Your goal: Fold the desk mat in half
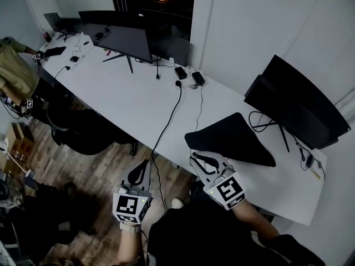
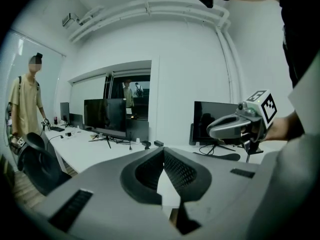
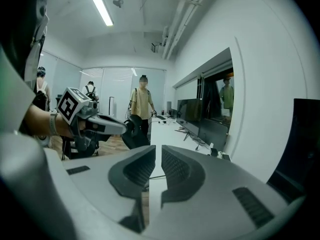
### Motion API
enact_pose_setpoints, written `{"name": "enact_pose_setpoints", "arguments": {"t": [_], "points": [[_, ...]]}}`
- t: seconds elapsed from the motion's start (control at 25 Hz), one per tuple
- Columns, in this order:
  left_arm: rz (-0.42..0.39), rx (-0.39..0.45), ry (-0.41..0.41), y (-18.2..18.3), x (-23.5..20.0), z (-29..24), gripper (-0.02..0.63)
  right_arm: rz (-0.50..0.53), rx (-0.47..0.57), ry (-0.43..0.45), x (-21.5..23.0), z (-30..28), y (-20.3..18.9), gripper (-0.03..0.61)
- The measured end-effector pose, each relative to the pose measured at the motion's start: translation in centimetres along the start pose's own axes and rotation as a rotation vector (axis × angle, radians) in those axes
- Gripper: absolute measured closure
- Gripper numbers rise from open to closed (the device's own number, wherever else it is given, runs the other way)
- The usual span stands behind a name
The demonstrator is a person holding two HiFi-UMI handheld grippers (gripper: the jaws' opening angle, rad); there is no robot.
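The black desk mat (image 1: 232,140) lies doubled over on the white desk (image 1: 138,104), in front of the right monitor; in the left gripper view it shows as a thin dark slab (image 2: 223,156). My right gripper (image 1: 198,158) hovers at the desk's near edge just short of the mat, shut with nothing in it (image 3: 156,151). My left gripper (image 1: 140,172) hangs over the wooden floor off the desk's edge, shut and empty (image 2: 162,151). Each gripper shows in the other's view: the right gripper (image 2: 235,126), the left gripper (image 3: 100,124).
Monitors stand on the desk at the right (image 1: 297,104) and at the back (image 1: 125,40). A black cable (image 1: 169,121) runs from a power strip (image 1: 191,76) across the desk to the floor. A black office chair (image 1: 83,129) and a person (image 1: 14,71) are at the left.
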State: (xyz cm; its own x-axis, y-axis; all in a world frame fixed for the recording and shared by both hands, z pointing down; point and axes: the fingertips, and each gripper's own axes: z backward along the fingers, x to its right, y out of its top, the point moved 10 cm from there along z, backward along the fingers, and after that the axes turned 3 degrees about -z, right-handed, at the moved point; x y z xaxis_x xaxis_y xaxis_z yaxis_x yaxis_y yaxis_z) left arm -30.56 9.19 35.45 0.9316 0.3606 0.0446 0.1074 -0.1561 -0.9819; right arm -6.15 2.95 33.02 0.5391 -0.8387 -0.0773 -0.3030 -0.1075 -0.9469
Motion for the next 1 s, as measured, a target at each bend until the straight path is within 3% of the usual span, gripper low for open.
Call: {"name": "enact_pose_setpoints", "arguments": {"t": [0.2, 0.4, 1.0], "points": [[0.023, 0.044, 0.017, 0.0, 0.5, 1.1, 0.604, 0.002, 0.001, 0.012, -0.6, 0.3, -0.5, 0.534], [0.047, 0.025, 0.008, 0.0, 0.8, 1.3, 0.604, -0.003, 0.004, 0.014, -0.6, 0.4, -0.6, 0.534], [0.029, 0.059, 0.003, -0.1, 0.6, 1.7, 0.604, 0.008, -0.003, 0.005, -0.8, 0.3, -0.5, 0.534]]}}
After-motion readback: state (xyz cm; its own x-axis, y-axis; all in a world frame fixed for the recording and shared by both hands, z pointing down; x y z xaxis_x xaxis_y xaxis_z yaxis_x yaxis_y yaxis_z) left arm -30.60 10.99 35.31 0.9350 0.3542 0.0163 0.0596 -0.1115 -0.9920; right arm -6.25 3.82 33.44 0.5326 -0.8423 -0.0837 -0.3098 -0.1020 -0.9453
